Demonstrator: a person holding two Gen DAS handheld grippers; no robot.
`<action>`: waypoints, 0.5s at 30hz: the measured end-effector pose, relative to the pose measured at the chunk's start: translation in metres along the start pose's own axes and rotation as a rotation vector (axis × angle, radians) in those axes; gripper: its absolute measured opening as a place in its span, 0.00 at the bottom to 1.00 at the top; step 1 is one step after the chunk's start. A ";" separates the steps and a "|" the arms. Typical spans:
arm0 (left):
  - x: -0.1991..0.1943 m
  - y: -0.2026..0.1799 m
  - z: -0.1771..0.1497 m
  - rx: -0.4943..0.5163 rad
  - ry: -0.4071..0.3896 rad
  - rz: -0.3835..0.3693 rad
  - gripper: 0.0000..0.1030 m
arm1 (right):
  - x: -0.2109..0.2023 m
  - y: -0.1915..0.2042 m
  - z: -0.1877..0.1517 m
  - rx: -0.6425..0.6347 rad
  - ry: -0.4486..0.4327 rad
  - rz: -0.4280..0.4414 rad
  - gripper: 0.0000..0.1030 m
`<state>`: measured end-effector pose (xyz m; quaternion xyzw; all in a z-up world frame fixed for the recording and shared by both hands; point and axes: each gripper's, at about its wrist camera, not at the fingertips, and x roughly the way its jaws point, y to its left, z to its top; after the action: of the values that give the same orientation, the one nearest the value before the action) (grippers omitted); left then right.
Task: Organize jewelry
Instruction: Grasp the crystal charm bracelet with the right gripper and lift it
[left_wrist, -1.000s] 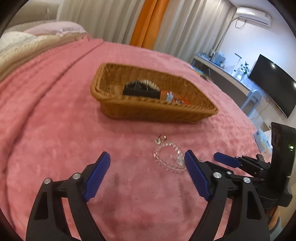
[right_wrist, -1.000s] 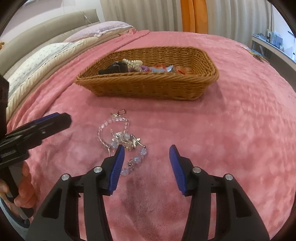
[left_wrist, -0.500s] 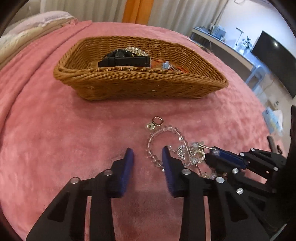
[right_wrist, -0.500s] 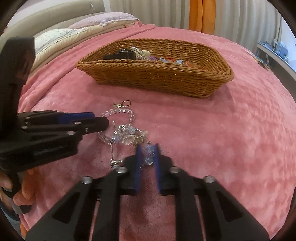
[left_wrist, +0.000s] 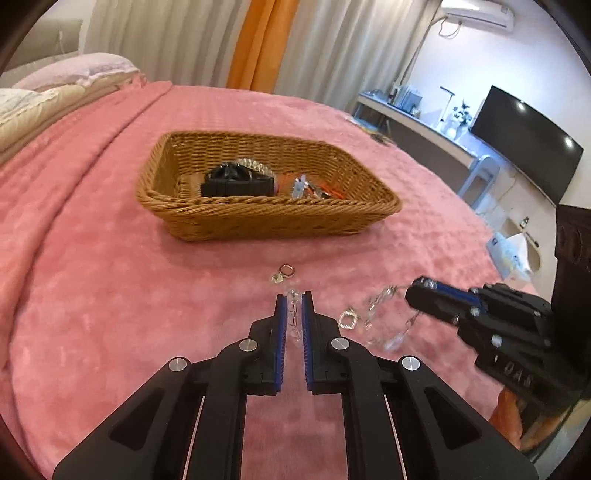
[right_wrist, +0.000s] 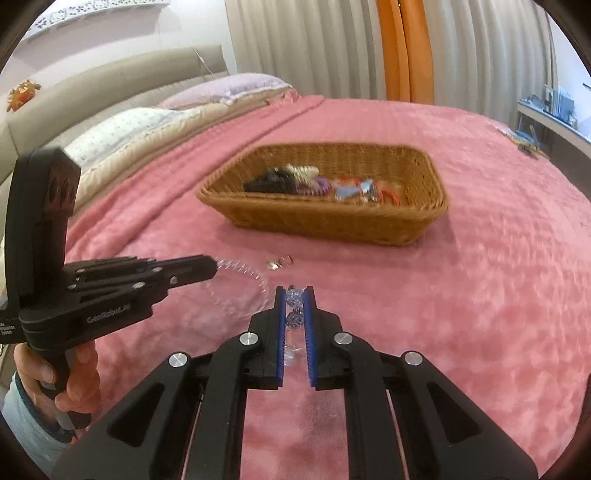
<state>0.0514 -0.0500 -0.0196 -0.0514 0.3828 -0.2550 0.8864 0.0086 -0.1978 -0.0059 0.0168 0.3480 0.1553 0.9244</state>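
Note:
A clear crystal bead bracelet (left_wrist: 384, 314) with charms hangs stretched between both grippers, lifted above the pink blanket. My left gripper (left_wrist: 294, 300) is shut on one part of the strand. My right gripper (right_wrist: 295, 295) is shut on the bluish beads at the other part; the loop (right_wrist: 243, 269) arcs between them. A small gold clasp (left_wrist: 283, 273) dangles or lies just ahead, also in the right wrist view (right_wrist: 279, 262). The wicker basket (left_wrist: 266, 218) with a black watch (left_wrist: 236, 184) and other jewelry sits beyond, also in the right wrist view (right_wrist: 332, 221).
The pink blanket (left_wrist: 92, 295) covers the bed. Pillows (right_wrist: 140, 136) lie at the head, far left. A desk and a TV (left_wrist: 528, 144) stand beyond the bed's right edge. Curtains hang behind.
Both grippers closed on the bracelet and lifted it off the blanket, pulling it apart between them. The views have risen and drawn back from the basket.

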 end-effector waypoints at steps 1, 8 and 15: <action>-0.004 0.000 -0.002 -0.004 0.002 0.002 0.06 | -0.005 0.000 0.000 0.004 -0.007 0.003 0.07; -0.014 0.019 -0.037 -0.059 0.078 0.062 0.06 | -0.013 -0.028 -0.021 0.085 0.052 -0.052 0.07; -0.020 0.019 -0.067 -0.072 0.127 0.058 0.08 | -0.007 -0.053 -0.054 0.171 0.131 -0.080 0.08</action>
<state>0.0007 -0.0166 -0.0590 -0.0557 0.4485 -0.2179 0.8650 -0.0171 -0.2549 -0.0496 0.0713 0.4202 0.0887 0.9002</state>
